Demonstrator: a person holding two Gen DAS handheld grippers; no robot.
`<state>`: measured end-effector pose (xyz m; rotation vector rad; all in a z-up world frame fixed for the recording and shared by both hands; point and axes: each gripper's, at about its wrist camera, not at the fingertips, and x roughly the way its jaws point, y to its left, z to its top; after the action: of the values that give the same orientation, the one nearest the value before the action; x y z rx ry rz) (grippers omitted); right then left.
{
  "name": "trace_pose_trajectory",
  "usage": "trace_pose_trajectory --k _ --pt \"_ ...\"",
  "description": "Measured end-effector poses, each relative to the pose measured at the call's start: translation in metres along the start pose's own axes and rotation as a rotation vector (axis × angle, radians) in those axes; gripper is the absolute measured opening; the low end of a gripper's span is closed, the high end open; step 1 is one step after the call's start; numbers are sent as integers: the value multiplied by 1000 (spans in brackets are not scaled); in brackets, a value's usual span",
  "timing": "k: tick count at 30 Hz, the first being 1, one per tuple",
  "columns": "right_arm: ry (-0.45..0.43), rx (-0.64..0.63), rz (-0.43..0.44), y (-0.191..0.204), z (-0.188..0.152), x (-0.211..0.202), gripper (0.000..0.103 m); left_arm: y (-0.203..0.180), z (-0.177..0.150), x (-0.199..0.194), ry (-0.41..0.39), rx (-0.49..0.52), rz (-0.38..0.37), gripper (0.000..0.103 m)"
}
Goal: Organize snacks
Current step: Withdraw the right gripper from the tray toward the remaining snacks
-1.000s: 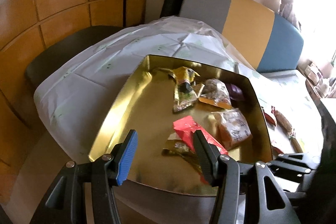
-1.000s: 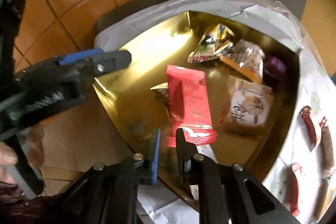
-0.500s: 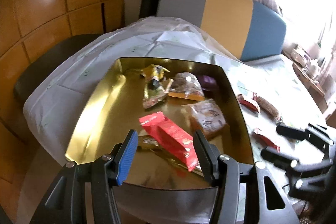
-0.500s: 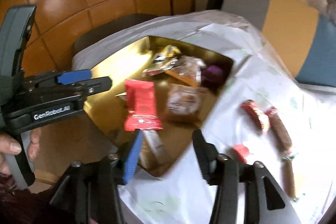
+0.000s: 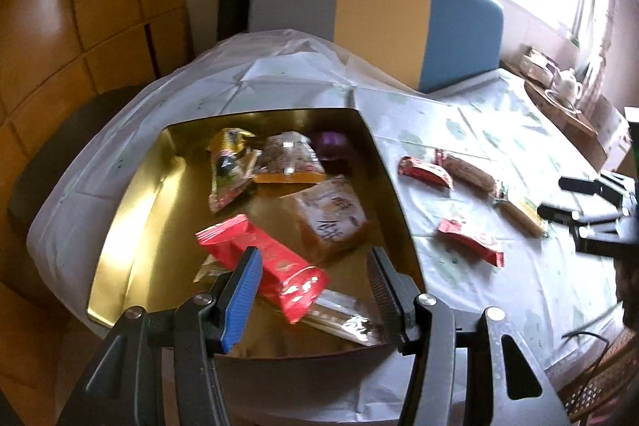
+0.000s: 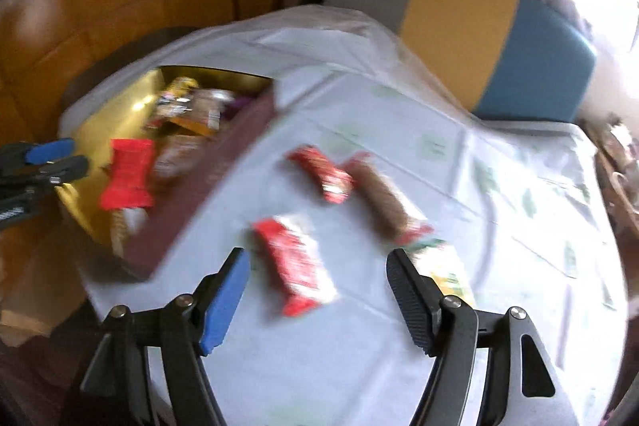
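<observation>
Since 0.5 s ago the right gripper point(image 6: 317, 292) has swung away from the gold tin point(image 5: 131, 226) toward the loose snacks on the tablecloth point(image 6: 499, 194), leaving the red packet point(image 5: 265, 264) lying inside the tin. Its jaws are spread wide around nothing, the nearest red wrapper point(image 6: 293, 268) lying just ahead between them. The left gripper point(image 5: 315, 290) hangs spread over the tin's near edge. Best approach, I judge: straddle that wrapper across its narrow width before closing.
</observation>
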<state>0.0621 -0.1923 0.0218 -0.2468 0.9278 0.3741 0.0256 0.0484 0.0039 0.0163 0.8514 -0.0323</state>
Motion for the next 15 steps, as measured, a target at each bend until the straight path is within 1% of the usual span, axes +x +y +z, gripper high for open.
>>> trace_pose_trajectory --k 3,5,8,9,10,13,15 --pt "14 43 -71 -36 -9 5 72 -14 2 2 6 35 -12 56" --pt "24 104 -123 -66 -19 11 72 -23 4 3 12 58 -21 56" --pt "44 267 -185 -111 -39 22 72 -40 6 5 15 98 -43 56" --pt "98 327 -229 -124 -42 29 72 -45 6 6 19 109 -51 56" --pt "124 385 -273 -136 -45 32 72 -52 7 7 23 121 -61 56" --pt "171 484 -276 -156 -51 37 72 -72 7 11 40 164 -95 56" --pt "168 526 -253 -163 -52 34 72 -87 6 16 61 196 -119 56"
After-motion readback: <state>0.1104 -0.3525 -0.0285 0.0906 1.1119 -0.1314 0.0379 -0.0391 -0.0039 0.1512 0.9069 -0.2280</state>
